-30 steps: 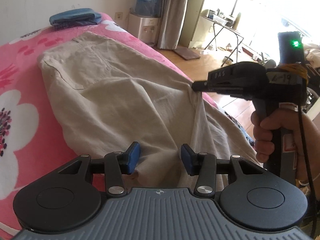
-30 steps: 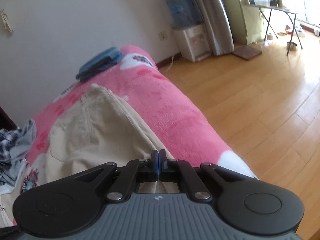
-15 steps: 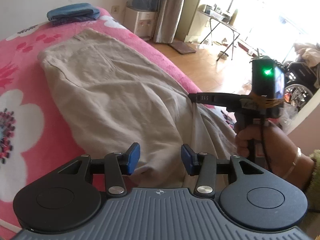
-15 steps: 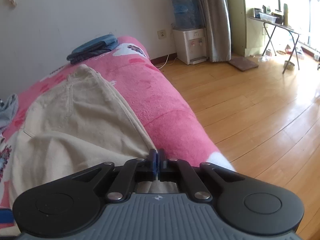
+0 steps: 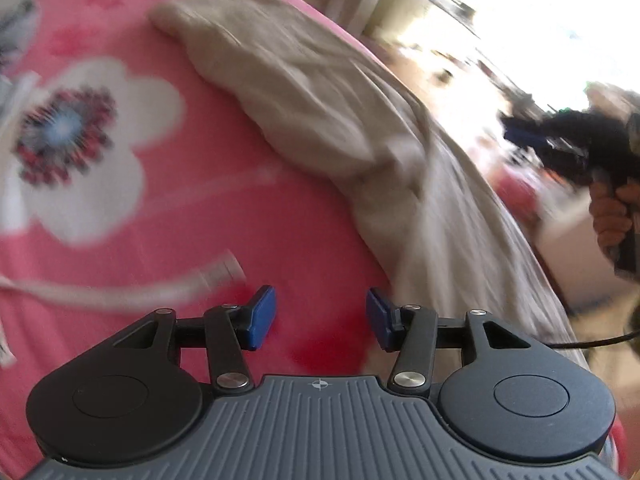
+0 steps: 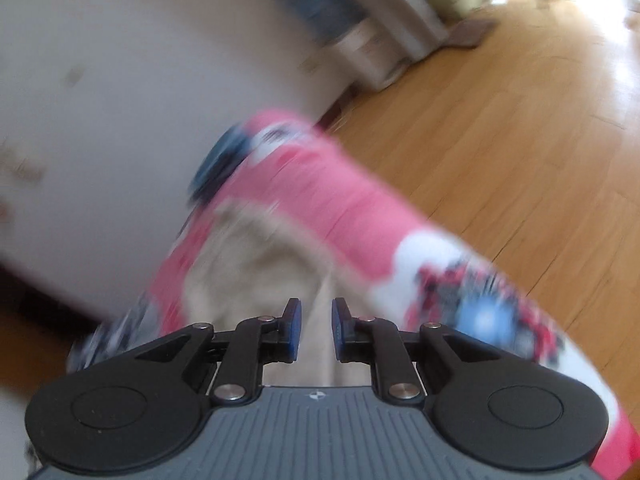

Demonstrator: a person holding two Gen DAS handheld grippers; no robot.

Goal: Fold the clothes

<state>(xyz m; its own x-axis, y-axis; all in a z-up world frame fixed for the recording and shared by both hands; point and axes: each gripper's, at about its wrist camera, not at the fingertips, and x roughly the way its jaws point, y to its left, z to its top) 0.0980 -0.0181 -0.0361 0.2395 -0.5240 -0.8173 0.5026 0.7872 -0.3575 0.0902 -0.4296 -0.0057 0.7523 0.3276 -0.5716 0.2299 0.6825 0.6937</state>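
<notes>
Beige trousers (image 5: 320, 92) lie on the pink flowered bedspread (image 5: 168, 208), running from the far end toward the near right and draping over the bed's edge. My left gripper (image 5: 316, 318) is open and empty, just above the bedspread, left of the near trouser leg. My right gripper (image 5: 516, 132) shows blurred at the far right of the left wrist view, away from the cloth. In its own view the right gripper (image 6: 316, 330) is open with the trousers (image 6: 256, 264) lying beyond and below it. Both views are motion-blurred.
A folded blue garment (image 6: 218, 164) lies at the far end of the bed by the white wall. A water dispenser (image 6: 352, 40) stands against the wall beyond the bed. Wooden floor (image 6: 500, 140) lies right of the bed. A white cord (image 5: 120, 288) crosses the bedspread.
My right gripper has opened, let go of the trouser edge and pulled back to the right. My left gripper has swung left over the bedspread. The trouser leg now lies slack.
</notes>
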